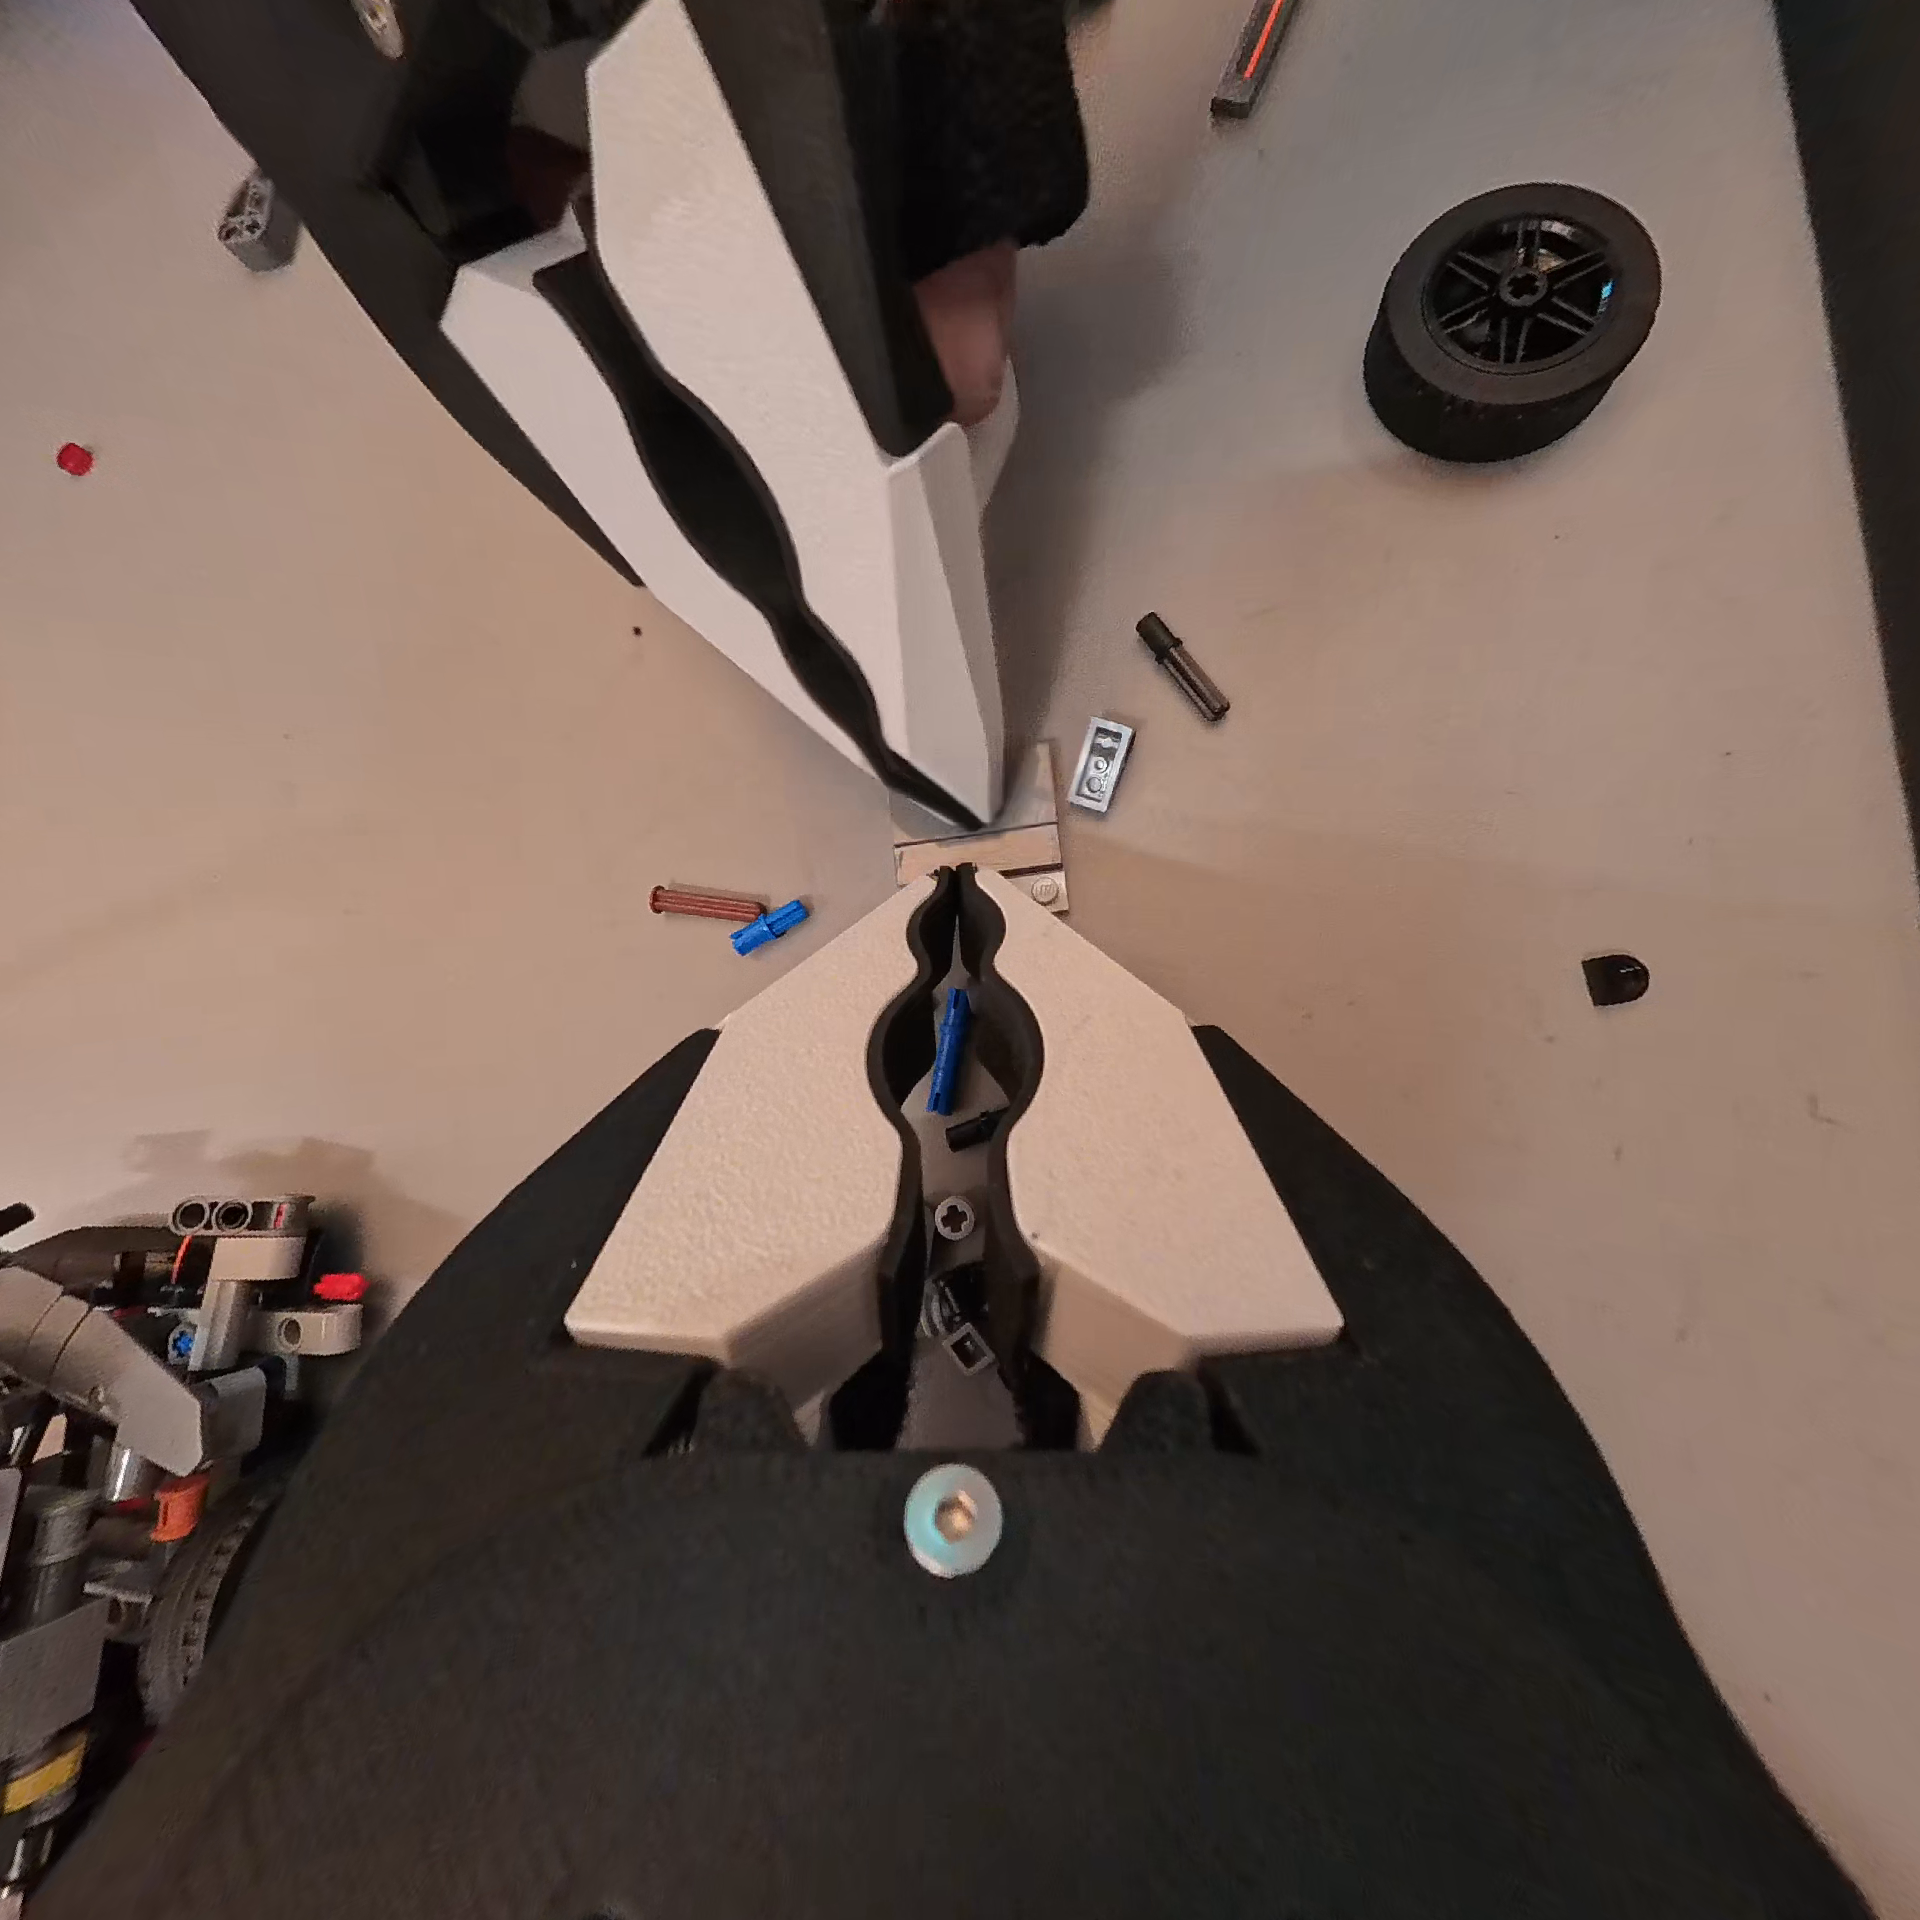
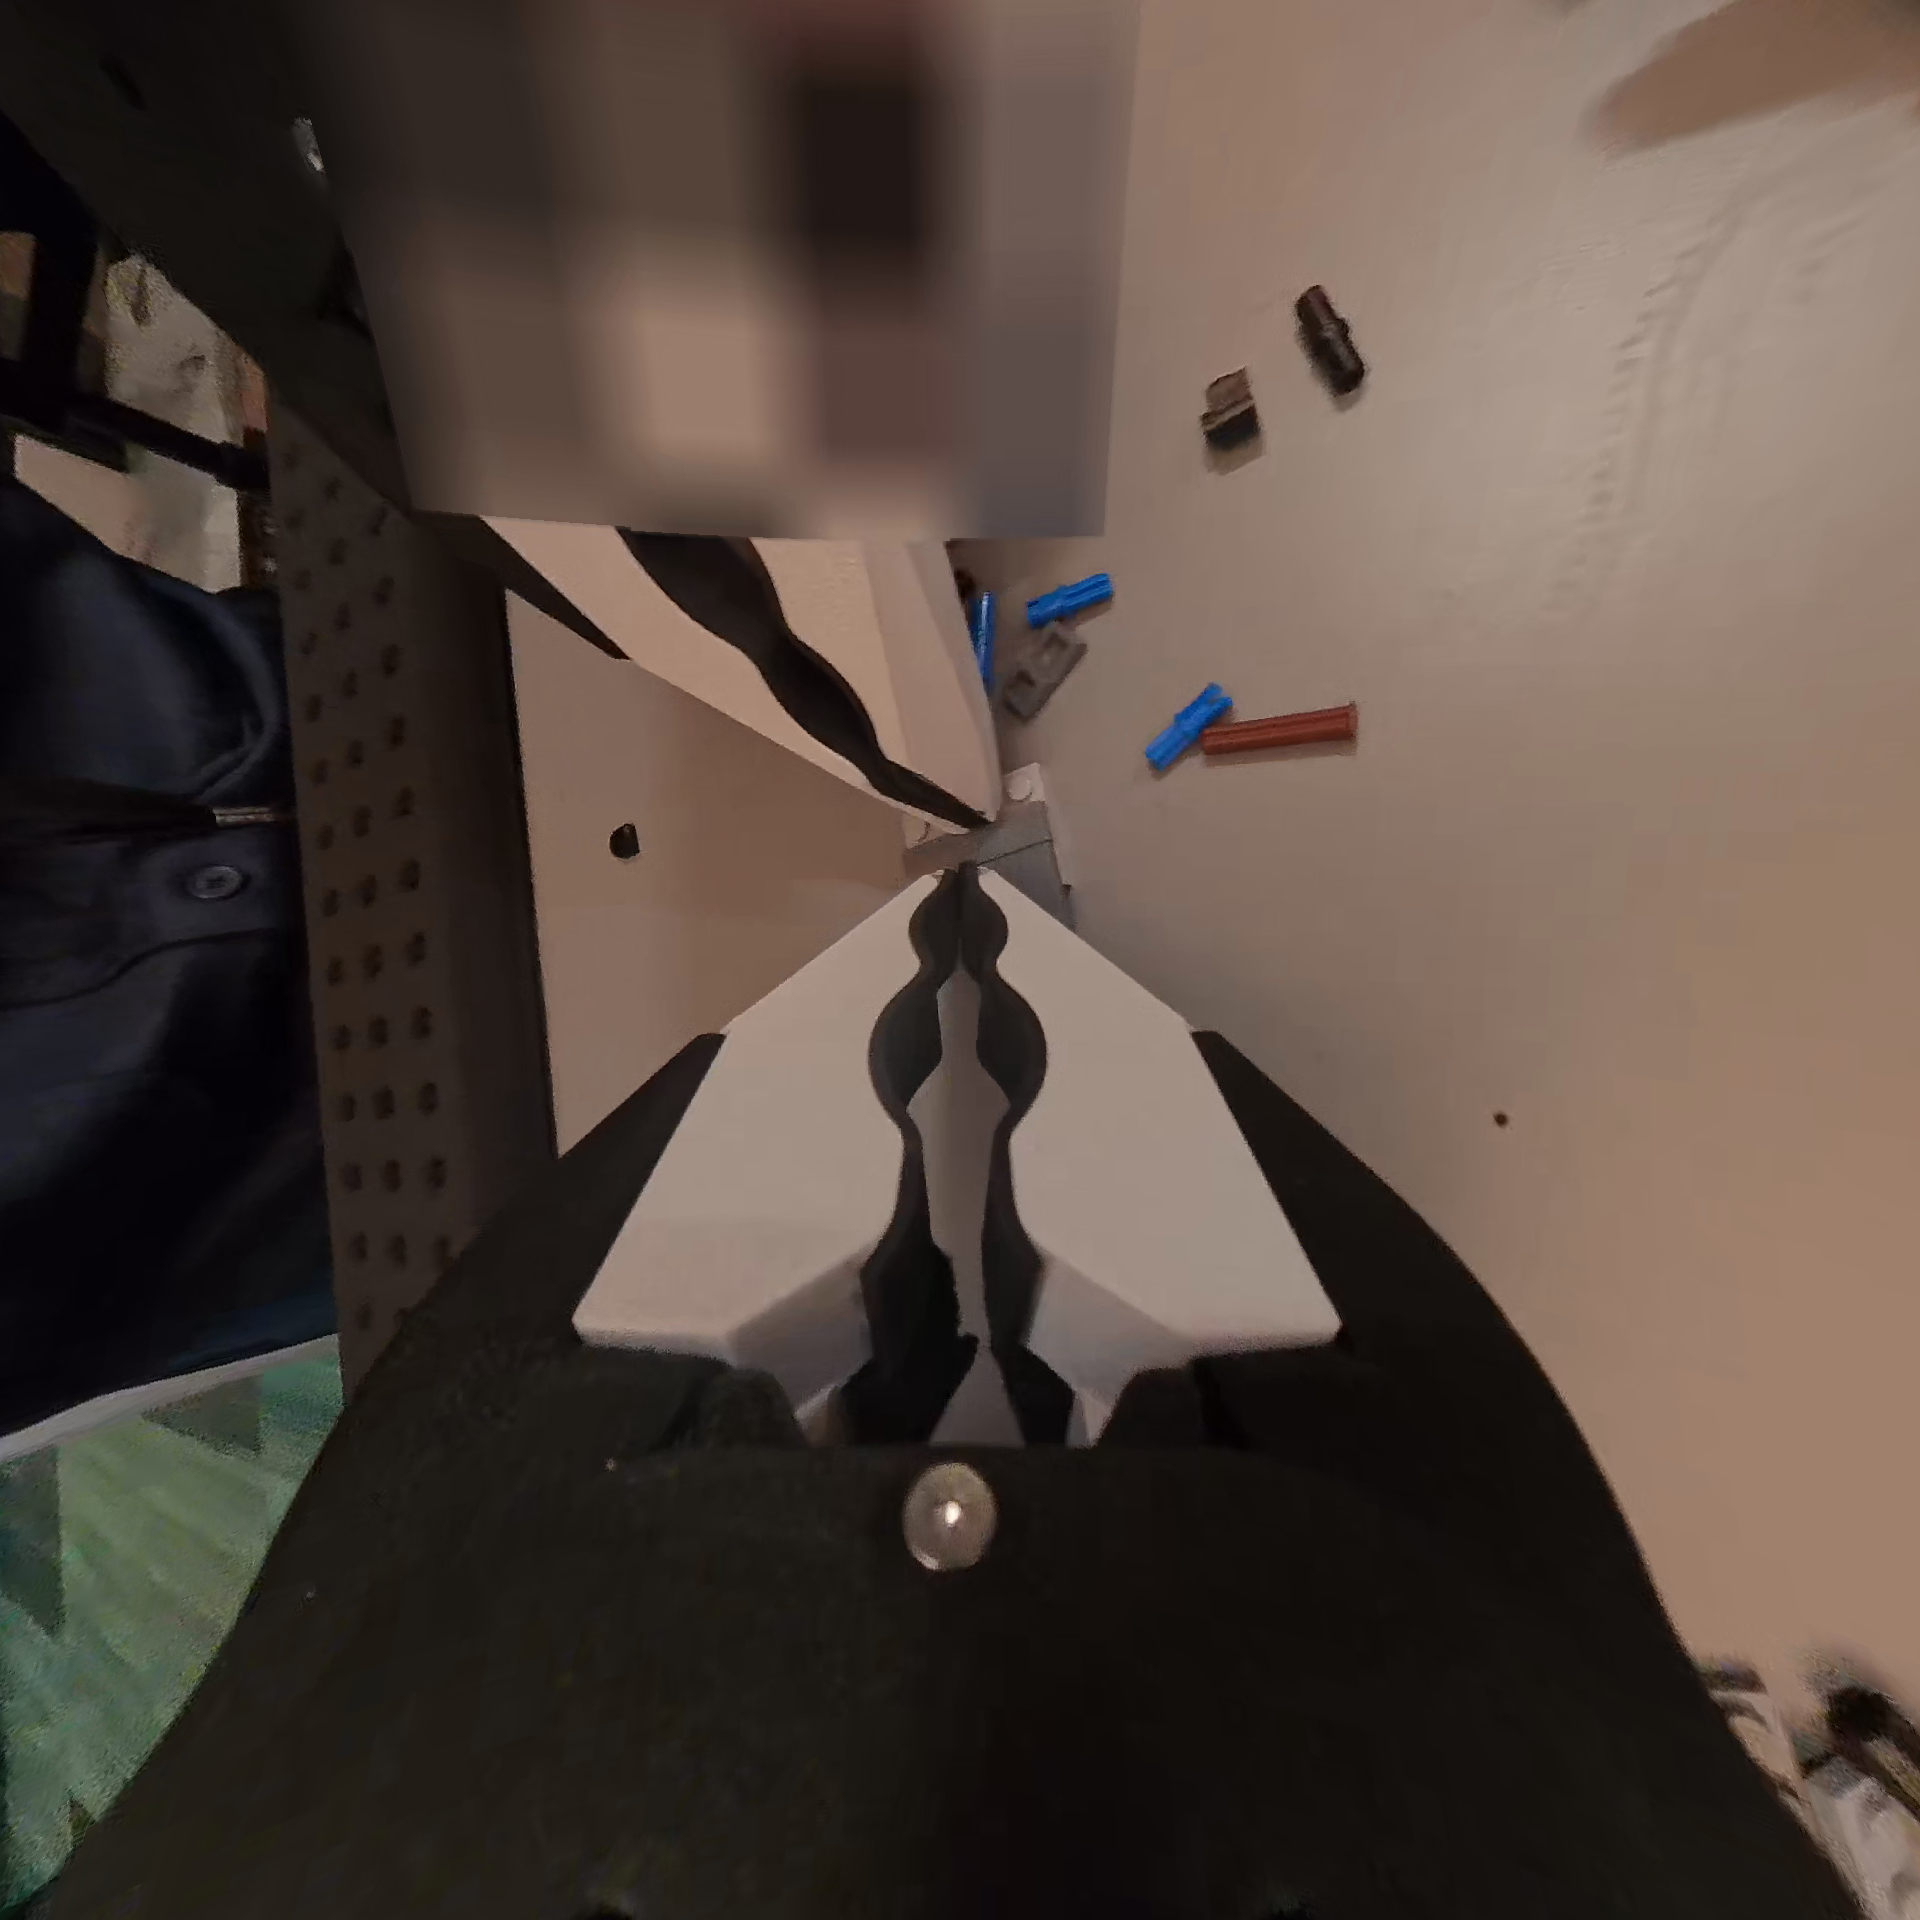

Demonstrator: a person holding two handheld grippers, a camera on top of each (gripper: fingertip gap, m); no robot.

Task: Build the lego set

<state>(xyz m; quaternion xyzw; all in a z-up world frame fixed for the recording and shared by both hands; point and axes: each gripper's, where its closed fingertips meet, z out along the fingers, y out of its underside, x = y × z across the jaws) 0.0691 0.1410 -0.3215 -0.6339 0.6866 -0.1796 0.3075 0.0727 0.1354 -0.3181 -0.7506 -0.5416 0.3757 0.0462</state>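
Note:
A small grey flat plate assembly (image 1: 977,854) is held just above the beige table between both grippers. My left gripper (image 1: 956,878) is shut on its near edge. The right gripper (image 1: 977,821) comes down from the upper left, its tips closed on the plate's far side. In the right wrist view, my right gripper (image 2: 956,878) is shut at the grey plate (image 2: 1023,844), and the left gripper (image 2: 977,819) meets it from above. A partly built grey model (image 1: 135,1403) sits at the lower left.
Loose parts lie around: a blue pin (image 1: 769,927), a brown axle (image 1: 707,900), a grey two-stud plate (image 1: 1101,764), a black pin (image 1: 1182,665), a black wheel (image 1: 1512,322). A dark perforated post (image 2: 364,935) stands at the left. My left and right fingertips are right by each other. From either gripper's tips it is about 15 centimetres to the partly built grey model (image 1: 135,1403).

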